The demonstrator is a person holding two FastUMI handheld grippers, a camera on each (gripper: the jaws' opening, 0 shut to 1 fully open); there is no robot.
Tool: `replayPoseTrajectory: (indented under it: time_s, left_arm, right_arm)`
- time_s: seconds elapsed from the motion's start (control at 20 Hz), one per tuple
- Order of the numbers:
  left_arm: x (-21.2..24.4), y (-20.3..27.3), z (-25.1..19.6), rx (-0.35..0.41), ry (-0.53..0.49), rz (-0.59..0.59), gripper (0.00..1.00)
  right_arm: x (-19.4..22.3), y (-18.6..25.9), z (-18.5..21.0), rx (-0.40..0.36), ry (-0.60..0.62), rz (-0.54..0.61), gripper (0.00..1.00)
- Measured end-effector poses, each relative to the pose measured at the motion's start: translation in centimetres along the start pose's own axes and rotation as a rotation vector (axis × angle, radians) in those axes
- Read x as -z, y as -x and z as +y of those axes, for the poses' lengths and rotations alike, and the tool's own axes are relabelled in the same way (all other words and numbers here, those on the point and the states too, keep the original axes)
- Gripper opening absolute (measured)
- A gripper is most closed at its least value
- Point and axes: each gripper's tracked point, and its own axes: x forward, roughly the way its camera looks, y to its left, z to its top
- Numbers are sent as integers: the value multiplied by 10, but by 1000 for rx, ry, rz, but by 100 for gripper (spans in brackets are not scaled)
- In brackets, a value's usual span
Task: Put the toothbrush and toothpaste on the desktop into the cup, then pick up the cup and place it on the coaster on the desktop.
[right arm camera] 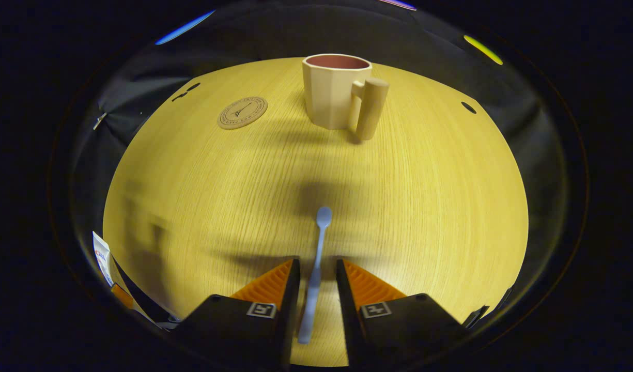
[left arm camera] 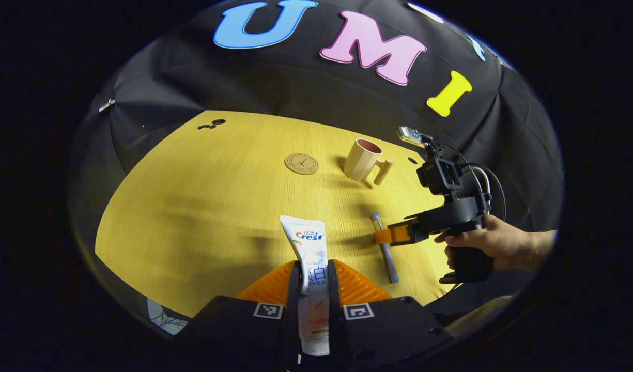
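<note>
A white toothpaste tube [left arm camera: 312, 258] sticks forward from between the fingers of my left gripper [left arm camera: 313, 279], which is shut on its lower half. The beige cup [left arm camera: 363, 160] with a side handle stands upright at the far right of the table, with the round coaster [left arm camera: 302, 164] to its left. In the right gripper view a pale blue toothbrush [right arm camera: 316, 253] lies flat on the table, head pointing at the cup [right arm camera: 337, 93]. My right gripper [right arm camera: 316, 279] straddles its handle, open, with a small gap on each side. The coaster [right arm camera: 242, 112] lies far left.
The yellow wooden table [left arm camera: 202, 206] ends at the black cloth wall behind. A hand [left arm camera: 494, 243] holds the right gripper [left arm camera: 394, 235] at the table's right side. The toothpaste tip [right arm camera: 102, 256] shows at the left edge of the right gripper view.
</note>
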Motion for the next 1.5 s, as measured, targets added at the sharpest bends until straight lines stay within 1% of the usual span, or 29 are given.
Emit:
replayPoseTrajectory:
  time_s: [0.05, 0.1, 0.15, 0.2, 0.25, 0.3, 0.35, 0.4, 0.45, 0.5, 0.55, 0.7, 0.8, 1.0, 1.15, 1.25, 1.4, 1.5]
  left_arm:
    - [-1, 0, 1, -2, -4, -4, 28]
    - [-4, 0, 2, -5, -9, -10, 33]
    - [-5, 0, 3, -6, -12, -13, 33]
    - [-6, 1, 2, -6, -13, -19, 28]
    - [-8, 0, 1, -4, -12, -24, 28]
    - [-10, 0, -2, 2, -8, -30, 28]
    - [-11, -1, -5, 14, 1, -40, 28]
    - [-15, -1, -9, 29, 17, -56, 28]
    - [-20, -2, -14, 49, 35, -77, 28]
    - [-29, -2, -19, 63, 52, -103, 32]
    - [-38, -3, -24, 74, 60, -134, 28]
    - [-82, -2, -45, 111, 27, -245, 28]
    - [-108, -8, -64, 141, 0, -303, 28]
    - [-161, -27, -106, 215, -2, -396, 28]
    - [-200, -44, -130, 266, 20, -496, 28]
    - [-228, -58, -143, 299, 42, -570, 28]
    - [-266, -91, -160, 321, 14, -664, 28]
    - [-289, -103, -169, 346, 0, -737, 28]
  right_arm:
    - [-2, -5, 0, 6, 7, 1, 27]
    - [-1, -2, 1, 1, 4, 2, 25]
    - [0, -10, 0, 9, 3, 10, 12]
    - [-1, -2, 1, 10, 5, 11, 12]
    - [0, -2, 3, -3, 6, 17, 12]
    - [0, -1, 3, -10, -3, 12, 10]
    - [0, 1, 2, -15, -13, 4, 10]
    - [0, 0, 0, -19, -25, -8, 7]
    - [-1, 2, 1, -35, -38, -31, 7]
    - [-4, 7, 1, -53, -52, -62, 7]
    - [-9, 14, 1, -82, -61, -111, 8]
    - [-28, 46, 0, -176, -87, -268, 8]
    - [-39, 65, -2, -233, -114, -336, 7]
    - [-60, 92, -8, -325, -163, -432, 7]
    - [-70, 109, -13, -389, -178, -487, 7]
    - [-75, 117, -17, -415, -164, -512, 7]
    - [-74, 126, -26, -433, -151, -523, 7]
    - [-72, 127, -32, -435, -143, -526, 7]
